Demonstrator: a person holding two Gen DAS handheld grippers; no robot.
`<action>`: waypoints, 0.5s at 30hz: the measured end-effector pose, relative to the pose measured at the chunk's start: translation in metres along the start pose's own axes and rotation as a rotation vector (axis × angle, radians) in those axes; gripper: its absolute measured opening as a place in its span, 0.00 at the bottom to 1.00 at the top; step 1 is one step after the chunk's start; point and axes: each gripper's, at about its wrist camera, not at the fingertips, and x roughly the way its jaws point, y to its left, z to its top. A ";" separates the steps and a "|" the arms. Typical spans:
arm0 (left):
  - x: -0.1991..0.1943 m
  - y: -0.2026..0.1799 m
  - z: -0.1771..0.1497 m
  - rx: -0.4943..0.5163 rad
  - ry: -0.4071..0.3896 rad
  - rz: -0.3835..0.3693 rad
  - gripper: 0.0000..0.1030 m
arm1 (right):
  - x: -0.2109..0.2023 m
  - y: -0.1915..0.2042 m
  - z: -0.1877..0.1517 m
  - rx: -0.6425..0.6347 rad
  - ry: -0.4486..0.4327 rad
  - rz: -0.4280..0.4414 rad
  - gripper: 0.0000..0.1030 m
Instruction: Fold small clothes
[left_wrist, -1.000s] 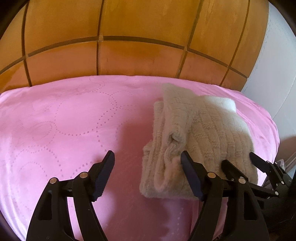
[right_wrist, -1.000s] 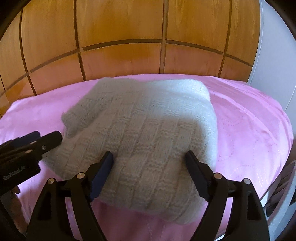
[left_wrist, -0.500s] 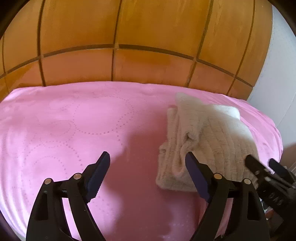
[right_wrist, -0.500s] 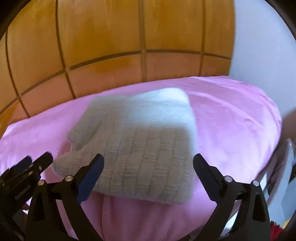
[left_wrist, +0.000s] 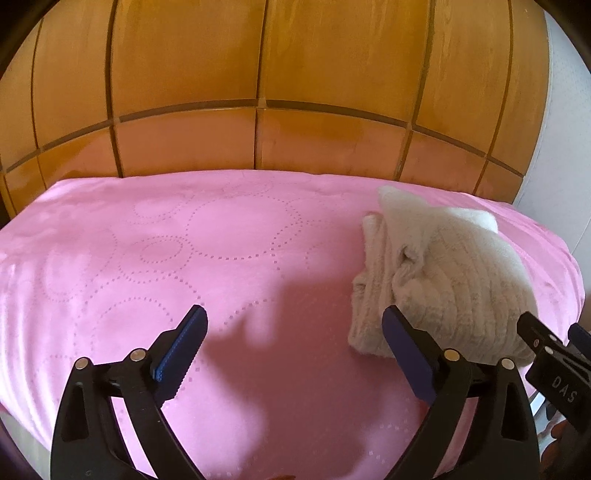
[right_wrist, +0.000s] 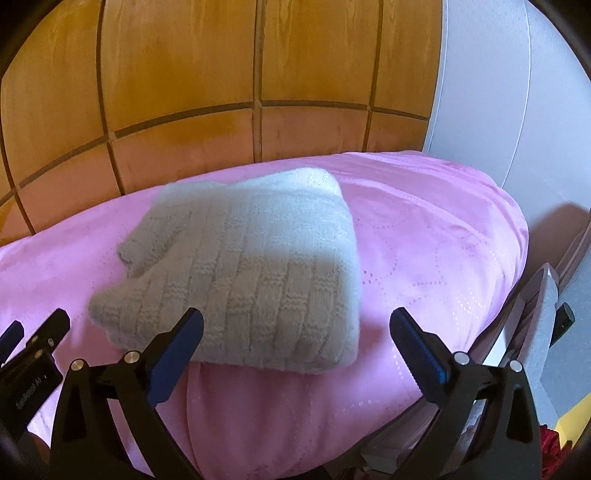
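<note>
Left tongs (left_wrist: 291, 343) and right tongs (right_wrist: 295, 334) had just spread wide, both empty | backed off sweater (right_wrist: 243, 273) | sweater lay folded on bed (left_wrist: 184, 258); fold looked done

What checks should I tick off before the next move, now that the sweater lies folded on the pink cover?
1. Sweater folded into a compact stack: ok.
2. Sweater fully on the pink cover, not hanging over the edge: ok.
3. Left hand-held gripper open, jaws having just been opening, nothing between them: ok.
4. Right hand-held gripper open; the sweater's near edge lies between the fingers but is not pinched: ok.
5. Folded edges neat: not ok, a loose bunch shows on the stack's side in the left view.
6. Another garment waiting to be folded: cannot tell.
</note>
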 end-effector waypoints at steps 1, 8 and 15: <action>0.000 -0.002 0.000 0.008 0.001 -0.001 0.93 | -0.001 0.000 -0.001 -0.002 -0.007 -0.001 0.98; -0.004 -0.012 -0.001 0.043 -0.007 0.016 0.96 | 0.001 0.002 -0.006 -0.003 -0.001 0.020 0.98; -0.003 -0.019 -0.003 0.048 0.002 0.015 0.96 | 0.003 0.002 -0.007 -0.004 0.004 0.036 0.98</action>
